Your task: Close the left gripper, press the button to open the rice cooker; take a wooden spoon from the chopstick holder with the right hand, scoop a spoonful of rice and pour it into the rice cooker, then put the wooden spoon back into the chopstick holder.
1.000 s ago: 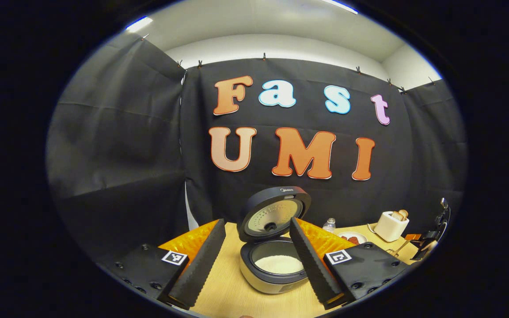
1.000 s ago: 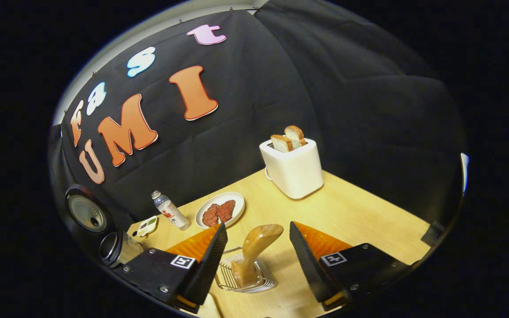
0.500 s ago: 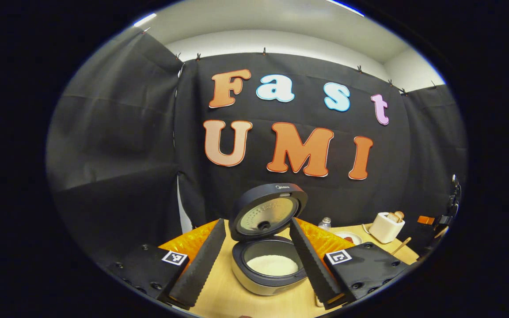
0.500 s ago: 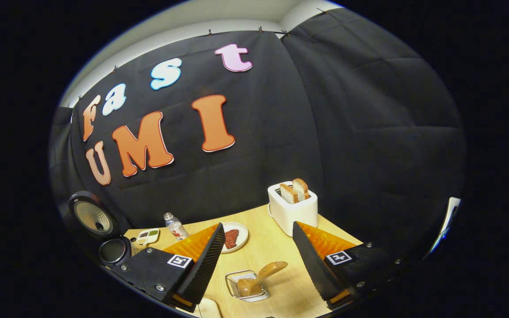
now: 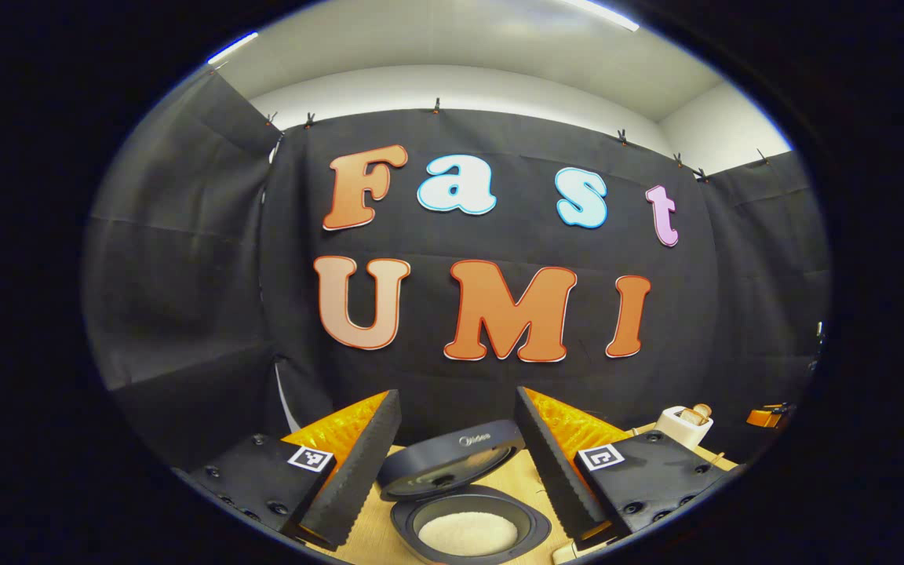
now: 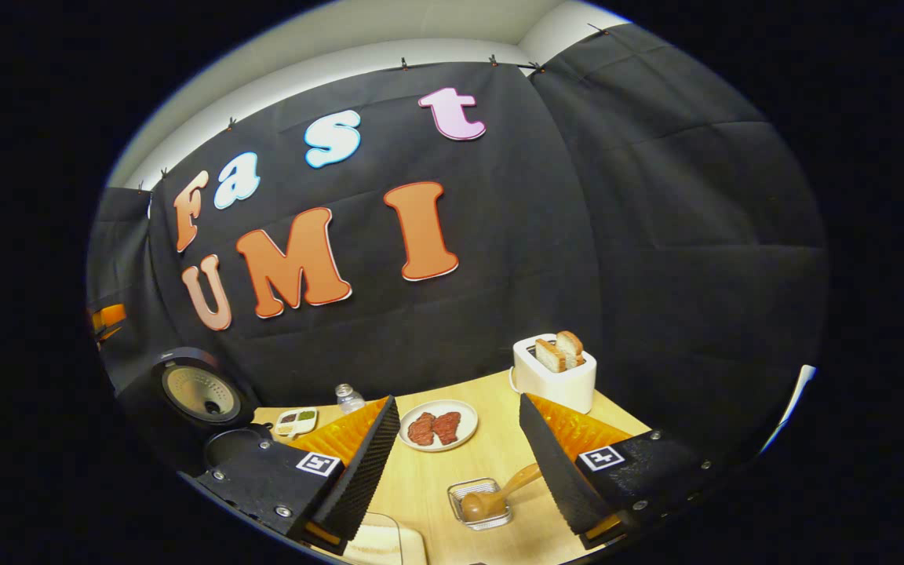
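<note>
On the pale wooden worktop [image 6: 491, 455], the light-brown wooden spoon [image 6: 499, 496] is resting in the wire chopstick holder [image 6: 477, 502]; both tools are gaping wide and empty, so I judge they should be drawing straight back.

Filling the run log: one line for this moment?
left tool open | right tool open | rice cooker open | wooden spoon in chopstick holder
</note>
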`<state>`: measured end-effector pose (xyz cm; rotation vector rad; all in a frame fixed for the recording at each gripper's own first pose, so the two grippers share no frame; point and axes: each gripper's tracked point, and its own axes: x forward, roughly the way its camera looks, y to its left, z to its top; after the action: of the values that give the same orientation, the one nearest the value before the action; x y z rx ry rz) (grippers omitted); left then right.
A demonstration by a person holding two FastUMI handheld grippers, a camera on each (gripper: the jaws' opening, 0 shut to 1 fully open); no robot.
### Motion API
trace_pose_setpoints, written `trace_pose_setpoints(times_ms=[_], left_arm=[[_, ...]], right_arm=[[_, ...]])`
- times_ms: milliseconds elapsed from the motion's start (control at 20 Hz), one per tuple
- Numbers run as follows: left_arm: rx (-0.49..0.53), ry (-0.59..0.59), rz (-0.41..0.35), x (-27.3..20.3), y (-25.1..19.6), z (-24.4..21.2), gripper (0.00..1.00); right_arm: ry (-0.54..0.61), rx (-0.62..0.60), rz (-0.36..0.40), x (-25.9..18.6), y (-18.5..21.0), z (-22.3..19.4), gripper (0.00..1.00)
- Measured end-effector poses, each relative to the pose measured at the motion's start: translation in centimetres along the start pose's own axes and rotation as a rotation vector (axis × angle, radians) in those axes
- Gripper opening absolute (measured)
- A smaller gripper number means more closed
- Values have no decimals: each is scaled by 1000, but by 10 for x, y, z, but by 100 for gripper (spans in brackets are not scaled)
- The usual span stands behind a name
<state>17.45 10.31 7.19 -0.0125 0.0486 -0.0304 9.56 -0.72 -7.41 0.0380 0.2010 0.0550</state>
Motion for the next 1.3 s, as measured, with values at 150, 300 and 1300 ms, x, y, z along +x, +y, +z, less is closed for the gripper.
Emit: trace_pose_setpoints(times_ms=[150, 300, 1300], left_arm=[[-3, 2, -9, 43, 1, 21, 95], [36, 53, 22, 84, 11, 16, 95], [-36, 391, -119, 68, -48, -183, 99]], right_arm=[[-24, -55, -5, -7, 3, 12, 95], [-42, -76, -12, -19, 7, 35, 95], [-145, -135, 45, -75, 37, 125, 95]])
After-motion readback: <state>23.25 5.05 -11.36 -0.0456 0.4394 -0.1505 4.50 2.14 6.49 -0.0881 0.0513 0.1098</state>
